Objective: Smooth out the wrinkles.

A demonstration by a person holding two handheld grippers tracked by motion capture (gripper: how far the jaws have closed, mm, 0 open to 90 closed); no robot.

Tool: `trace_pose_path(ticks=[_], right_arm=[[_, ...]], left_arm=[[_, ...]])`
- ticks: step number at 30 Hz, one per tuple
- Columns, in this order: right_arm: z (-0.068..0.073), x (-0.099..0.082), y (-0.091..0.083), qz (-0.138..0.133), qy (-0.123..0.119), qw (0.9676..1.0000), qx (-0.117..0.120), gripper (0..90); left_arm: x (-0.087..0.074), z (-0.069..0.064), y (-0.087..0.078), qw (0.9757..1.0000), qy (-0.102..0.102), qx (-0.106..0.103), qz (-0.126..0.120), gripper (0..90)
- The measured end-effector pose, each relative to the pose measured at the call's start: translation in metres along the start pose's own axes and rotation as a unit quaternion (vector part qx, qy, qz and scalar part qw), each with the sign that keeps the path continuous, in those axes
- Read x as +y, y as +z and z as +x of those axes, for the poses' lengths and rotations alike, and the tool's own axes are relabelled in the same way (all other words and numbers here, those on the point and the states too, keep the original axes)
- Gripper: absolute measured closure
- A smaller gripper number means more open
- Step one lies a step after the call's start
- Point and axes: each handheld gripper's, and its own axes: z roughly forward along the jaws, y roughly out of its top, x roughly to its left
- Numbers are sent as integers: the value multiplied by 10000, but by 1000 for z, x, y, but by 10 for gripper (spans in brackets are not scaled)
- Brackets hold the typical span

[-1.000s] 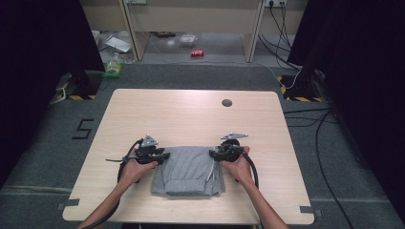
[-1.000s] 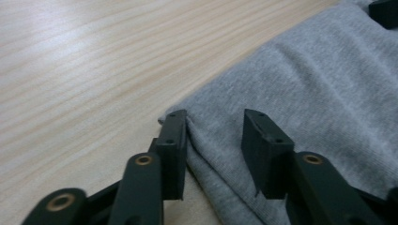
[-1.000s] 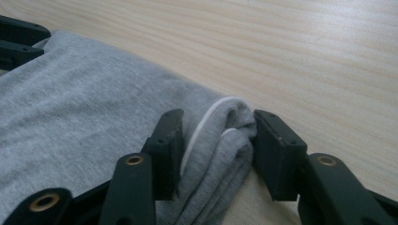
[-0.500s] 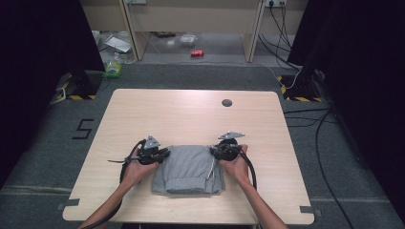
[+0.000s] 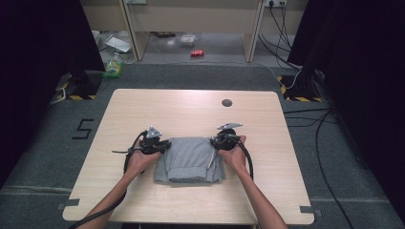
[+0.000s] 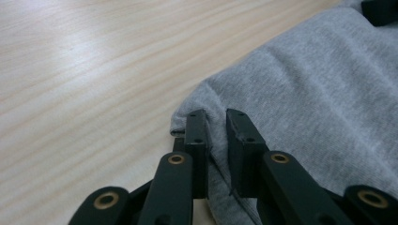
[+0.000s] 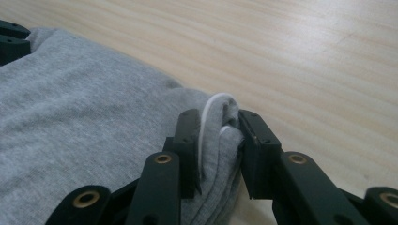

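A folded grey garment (image 5: 191, 160) lies on the wooden table (image 5: 191, 109) in front of the person. My left gripper (image 5: 165, 144) is shut on its far left corner; in the left gripper view the gripper (image 6: 216, 136) pinches a thin fold of the grey fabric (image 6: 305, 93). My right gripper (image 5: 213, 141) holds the far right corner. Its jaws have just been closing, and in the right gripper view the gripper (image 7: 218, 140) squeezes a thick bunch of fabric (image 7: 70, 103) with a white drawstring (image 7: 206, 122).
A dark round grommet (image 5: 227, 102) sits in the tabletop's far right part. Bare wood stretches beyond the garment. On the floor past the table lie a red can (image 5: 197, 53) and a green bottle (image 5: 113, 67); cables (image 5: 305, 119) run at the right.
Both jaws closed onto the garment's far corners. Both hands then shifted a little away from the person, and the garment slid along with them.
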Motion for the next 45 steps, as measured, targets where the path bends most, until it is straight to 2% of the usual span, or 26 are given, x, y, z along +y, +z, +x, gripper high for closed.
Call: trace_pose_path(ticks=[16,24,28,30,33,35,38,45], right_arm=[[-19,22,19,13,126,9999,-117,704],[-26,27,24,-34,240,9997,-86,701],[-30,28,26,-52,327,9994,-44,694],[-30,28,25,-44,355,9994,-38,677],[-32,27,25,-52,438,9990,-103,596],[-35,27,24,-65,584,9982,-85,543],[-41,24,21,-132,825,9965,32,521],[-45,21,14,-234,812,9964,2,485]], left_arm=[[22,13,21,9997,-62,199,126,782],[29,18,27,9995,-141,214,163,777],[30,22,27,9994,-236,140,197,760],[29,23,27,9993,-292,118,186,748],[27,24,27,9994,-321,104,124,740],[27,25,27,9993,-330,89,117,735],[27,26,26,9993,-321,106,132,710],[27,27,26,9992,-366,104,126,695]])
